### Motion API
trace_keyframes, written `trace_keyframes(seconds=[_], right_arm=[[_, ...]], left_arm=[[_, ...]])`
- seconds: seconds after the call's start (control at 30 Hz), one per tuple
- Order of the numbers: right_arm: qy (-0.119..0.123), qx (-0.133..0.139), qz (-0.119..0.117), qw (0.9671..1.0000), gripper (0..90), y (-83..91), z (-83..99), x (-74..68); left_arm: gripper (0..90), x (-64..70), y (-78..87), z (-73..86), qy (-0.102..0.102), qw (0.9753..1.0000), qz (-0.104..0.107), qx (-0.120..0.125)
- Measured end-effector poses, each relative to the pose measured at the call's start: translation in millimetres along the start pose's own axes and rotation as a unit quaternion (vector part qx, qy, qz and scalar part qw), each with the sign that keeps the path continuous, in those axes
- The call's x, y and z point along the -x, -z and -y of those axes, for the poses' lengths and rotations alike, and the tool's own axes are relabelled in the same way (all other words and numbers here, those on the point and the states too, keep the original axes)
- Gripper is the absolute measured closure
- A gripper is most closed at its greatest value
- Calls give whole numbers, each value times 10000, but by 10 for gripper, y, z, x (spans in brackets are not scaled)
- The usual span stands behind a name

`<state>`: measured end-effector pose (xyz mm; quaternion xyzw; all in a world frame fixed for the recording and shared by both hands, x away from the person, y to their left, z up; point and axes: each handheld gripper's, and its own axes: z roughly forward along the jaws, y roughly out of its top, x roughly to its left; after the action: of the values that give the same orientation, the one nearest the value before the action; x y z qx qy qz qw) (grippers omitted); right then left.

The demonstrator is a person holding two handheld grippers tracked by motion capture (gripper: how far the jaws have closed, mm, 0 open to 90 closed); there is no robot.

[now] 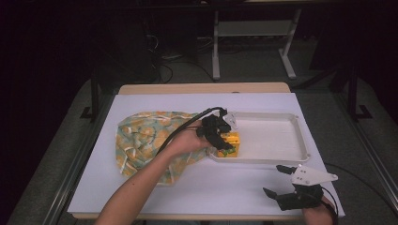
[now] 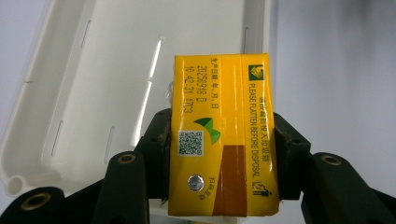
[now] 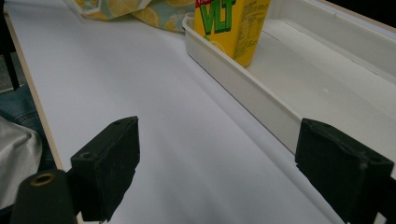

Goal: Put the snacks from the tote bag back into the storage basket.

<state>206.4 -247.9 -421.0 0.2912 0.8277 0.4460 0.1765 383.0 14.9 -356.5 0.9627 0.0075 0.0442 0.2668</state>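
Carton placement looks nearly done: the yellow drink carton (image 1: 229, 144) stands in the near-left corner of the white tray (image 1: 277, 136), centre of the high view, beside the lemon-print bag (image 1: 145, 140). You have yet to release it. Your left gripper (image 2: 219, 149) pinches the carton's two sides. Your right gripper (image 1: 284, 180), lower right, hangs spread wide, holding nothing.

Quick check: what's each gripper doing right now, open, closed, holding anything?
Left gripper: closed on the yellow drink carton, at the white tray corner.
Right gripper: open, holding nothing, above the white table.
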Motion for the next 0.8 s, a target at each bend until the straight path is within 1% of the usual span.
trace_keyframes(seconds=[0.23, 0.57, 0.8], right_arm=[[9, -1, 0, 10000, 134, -3, 0, 0], [-5, 3, 1, 10000, 134, -3, 0, 1], [-3, 3, -4, 10000, 135, -4, 0, 2]], left_arm=[[499, 7, 3, 4, -87, 10000, -19, -21], [494, 23, 1, -8, -48, 9999, -75, -73], [471, 26, 16, -7, -29, 9999, -119, -76]])
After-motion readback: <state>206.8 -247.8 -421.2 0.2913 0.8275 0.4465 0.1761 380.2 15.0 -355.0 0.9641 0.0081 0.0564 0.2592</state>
